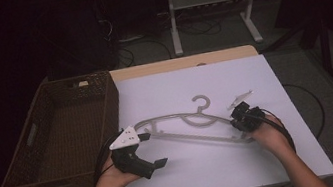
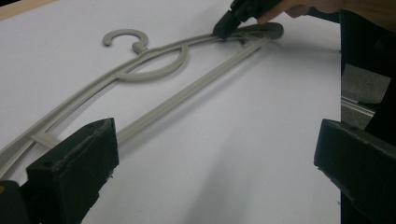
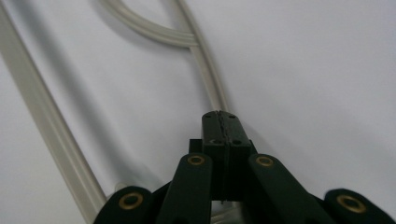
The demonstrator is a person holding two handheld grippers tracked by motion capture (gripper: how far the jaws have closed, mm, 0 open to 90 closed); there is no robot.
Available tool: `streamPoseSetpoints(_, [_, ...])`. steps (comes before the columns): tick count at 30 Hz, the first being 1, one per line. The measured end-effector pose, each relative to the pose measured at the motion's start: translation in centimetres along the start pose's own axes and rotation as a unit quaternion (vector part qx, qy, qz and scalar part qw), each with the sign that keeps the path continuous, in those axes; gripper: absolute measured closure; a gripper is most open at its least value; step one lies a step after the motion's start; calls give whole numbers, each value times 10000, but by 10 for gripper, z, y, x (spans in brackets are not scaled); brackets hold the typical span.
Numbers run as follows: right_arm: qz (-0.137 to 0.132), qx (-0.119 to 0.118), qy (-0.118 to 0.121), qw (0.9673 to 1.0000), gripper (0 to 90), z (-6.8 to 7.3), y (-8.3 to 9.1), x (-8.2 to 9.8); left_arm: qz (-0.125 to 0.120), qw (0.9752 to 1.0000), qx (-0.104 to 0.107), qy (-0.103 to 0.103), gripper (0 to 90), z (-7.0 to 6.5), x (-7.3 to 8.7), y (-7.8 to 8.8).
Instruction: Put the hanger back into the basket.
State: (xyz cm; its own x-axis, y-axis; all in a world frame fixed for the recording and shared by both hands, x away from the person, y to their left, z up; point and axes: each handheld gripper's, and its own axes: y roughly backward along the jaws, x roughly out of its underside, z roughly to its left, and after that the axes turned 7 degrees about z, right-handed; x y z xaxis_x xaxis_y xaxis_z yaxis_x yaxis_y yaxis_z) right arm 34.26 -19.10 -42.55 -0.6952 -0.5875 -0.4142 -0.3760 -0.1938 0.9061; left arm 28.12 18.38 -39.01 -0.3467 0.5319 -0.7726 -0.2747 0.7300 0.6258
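Grey hanger [image 1: 187, 126] flat mid-table, hook toward far edge. Right gripper [image 1: 242, 118] clamped on hanger's right end, likely to drag it. Left gripper [image 1: 149, 151] by left end, jaws wide, empty, ready to catch. Wicker basket [image 1: 103, 91] off left edge.

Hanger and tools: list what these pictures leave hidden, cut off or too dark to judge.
- Hanger, high view: its right end lies under the right tool.
- Hanger, left tool view: its left end is cut off by the edge and the black jaw.
- Right tool view: the shut jaws cover the hanger arm beneath, so a grip cannot be confirmed.
- Basket, high view: inside too dark.
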Motion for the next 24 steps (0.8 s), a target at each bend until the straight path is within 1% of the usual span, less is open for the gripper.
streamPoseSetpoints(2, [-16,23,-123,9999,896,-9,-2,-1,4,10000,6,3,0,0,0,0])
streamPoseSetpoints(4, [-59,126,-125,9998,896,-18,-3,-3,-9,10000,17,4,0,1,0,0])
streamPoseSetpoints(5, [-53,113,-187,9997,896,-21,-4,-4,-7,10000,19,3,0,1,0,0])
streamPoseSetpoints(7, [-114,75,-207,9997,895,-27,-3,-4,0,10000,20,4,0,1,0,0])
streamPoseSetpoints(9, [-297,-142,-359,9988,895,-29,2,-5,-21,10000,13,23,0,1,0,0])
streamPoseSetpoints(10, [-407,-242,-385,9981,895,-29,5,-6,-34,10000,18,37,0,1,0,0])
streamPoseSetpoints(11, [-506,-377,-438,9970,895,-27,8,-8,-42,10000,18,47,0,1,0,0])
streamPoseSetpoints(12, [-587,-542,-402,9960,895,-24,10,-12,-23,10000,18,38,0,2,0,0])
streamPoseSetpoints(14, [-730,-739,-216,9944,895,-14,10,-23,-38,10000,13,56,0,3,0,0])
streamPoseSetpoints(16, [-805,-968,-32,9920,895,-3,6,-34,-38,10000,14,56,0,3,0,0])
streamPoseSetpoints(18, [-837,-1115,149,9901,895,9,1,-46,-27,10000,18,39,0,3,0,0])
streamPoseSetpoints(19, [-889,-1137,268,9892,895,14,-3,-52,-35,10000,20,52,0,3,0,0])
streamPoseSetpoints(22, [-828,-1390,465,9857,895,31,-12,-68,-30,10000,34,57,0,4,1,0])
streamPoseSetpoints(23, [-804,-1396,558,9853,895,36,-16,-73,-27,10000,34,57,0,4,1,0])
streamPoseSetpoints(24, [-790,-1424,598,9848,895,41,-20,-77,-31,10000,36,58,0,3,1,0])
